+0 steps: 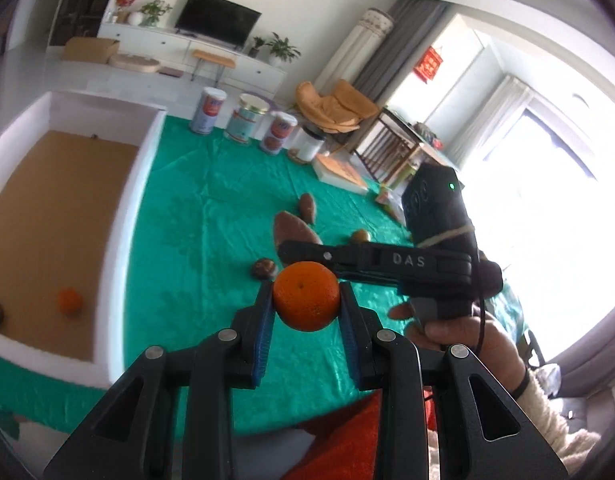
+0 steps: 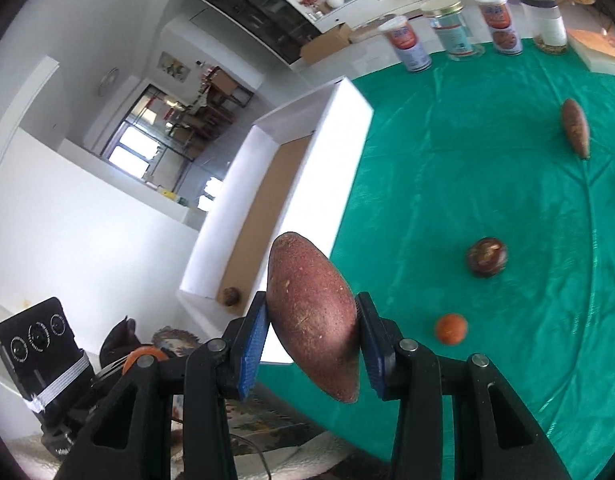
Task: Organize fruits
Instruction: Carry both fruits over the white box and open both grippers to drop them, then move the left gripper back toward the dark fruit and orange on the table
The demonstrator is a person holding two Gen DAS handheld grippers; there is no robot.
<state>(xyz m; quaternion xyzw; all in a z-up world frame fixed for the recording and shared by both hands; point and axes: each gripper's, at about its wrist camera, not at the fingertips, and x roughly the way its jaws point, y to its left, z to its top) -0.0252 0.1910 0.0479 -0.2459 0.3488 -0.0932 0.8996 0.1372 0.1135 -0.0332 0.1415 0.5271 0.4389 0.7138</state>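
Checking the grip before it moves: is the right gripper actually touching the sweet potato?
Touching. The right wrist view shows the right gripper with both blue pads pressed against the sweet potato, held clear of the green cloth.

A bright living room with white walls and a pale glossy floor (image 1: 35, 60). At upper centre of the left wrist view, a dark flat-screen television (image 1: 217, 20) sits on a long white sideboard (image 1: 187, 46) flanked by potted plants (image 1: 281, 48), with a small wooden-topped bench (image 1: 213, 60) in front. A tan cushioned lounge chair (image 1: 335, 104) stands beside grey curtains (image 1: 399, 40) at upper right, where strong daylight floods through large windows (image 1: 547, 168). In the right wrist view, a dark glass-fronted cabinet (image 2: 251, 4) runs across the top, and a doorway at left opens onto a sunlit room (image 2: 147, 136).
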